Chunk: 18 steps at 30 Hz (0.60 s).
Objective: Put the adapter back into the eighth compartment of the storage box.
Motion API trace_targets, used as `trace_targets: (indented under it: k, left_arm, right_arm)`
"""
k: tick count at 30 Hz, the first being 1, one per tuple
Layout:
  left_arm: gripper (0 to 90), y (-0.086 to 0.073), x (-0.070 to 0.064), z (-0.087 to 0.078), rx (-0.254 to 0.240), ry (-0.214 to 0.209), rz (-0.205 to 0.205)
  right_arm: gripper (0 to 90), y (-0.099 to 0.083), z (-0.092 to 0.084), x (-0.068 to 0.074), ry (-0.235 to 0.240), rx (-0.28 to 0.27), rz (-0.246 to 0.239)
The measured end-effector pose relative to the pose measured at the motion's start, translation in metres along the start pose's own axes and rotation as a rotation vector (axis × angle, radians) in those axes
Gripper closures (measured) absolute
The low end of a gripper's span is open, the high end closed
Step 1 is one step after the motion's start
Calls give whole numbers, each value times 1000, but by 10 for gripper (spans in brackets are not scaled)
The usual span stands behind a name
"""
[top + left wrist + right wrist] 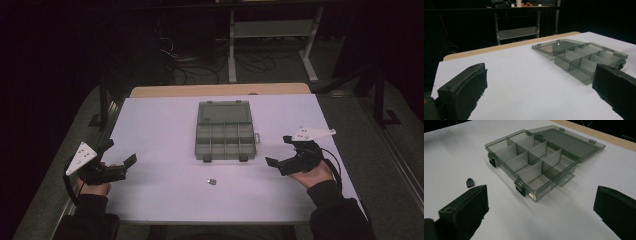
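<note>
A grey translucent organiser box (225, 135) is seen lying open near the middle of the white table (160, 125), its lid (223, 112) folded flat on the far side and its divided compartments — two rows of four — facing upward. Two dark latches are visible on the box's near edge, and a small tab projects from its right side. A small dark part (212, 181) lies on the bare table surface just in front of the box, nearer the person, apart from the box and from both tools. The left gripper (119, 154) is held by the left hand (95, 187) at the table's left edge, well apart from the box; its jaws are spread wide and nothing is held between them. In the left gripper view the box (584, 58) is seen ahead and to the right, with bare table between the two black jaws. The right gripper (281, 150) is held by the right hand (315, 175) near the table's right side, close to the box's near right corner; its jaws are likewise parted with nothing between them. In the right gripper view the box (534, 162) fills the middle ground — its compartments appear empty — and the small dark part (470, 182) lies to its left, just beyond the left jaw.
</note>
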<state>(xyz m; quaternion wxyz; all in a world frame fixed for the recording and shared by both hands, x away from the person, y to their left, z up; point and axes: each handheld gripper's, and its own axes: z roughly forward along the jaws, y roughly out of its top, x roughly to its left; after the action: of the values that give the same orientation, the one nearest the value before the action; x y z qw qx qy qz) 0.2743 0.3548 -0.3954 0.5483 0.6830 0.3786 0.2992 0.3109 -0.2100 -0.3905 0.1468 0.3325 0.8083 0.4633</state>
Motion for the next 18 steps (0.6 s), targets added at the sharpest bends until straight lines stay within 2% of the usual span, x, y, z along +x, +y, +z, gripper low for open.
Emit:
trace_targets:
  k: [8, 11, 18]
  left_arm:
    - [0, 0, 1, 0, 0, 0, -5]
    - [0, 0, 1, 0, -1, -3, -8]
    - [0, 0, 1, -1, -4, -2, -14]
  right_arm:
    - [0, 12, 5, 8, 27, 21, -26]
    - [0, 21, 9, 13, 35, 32, -56]
    - [0, 34, 13, 20, 53, 51, -89]
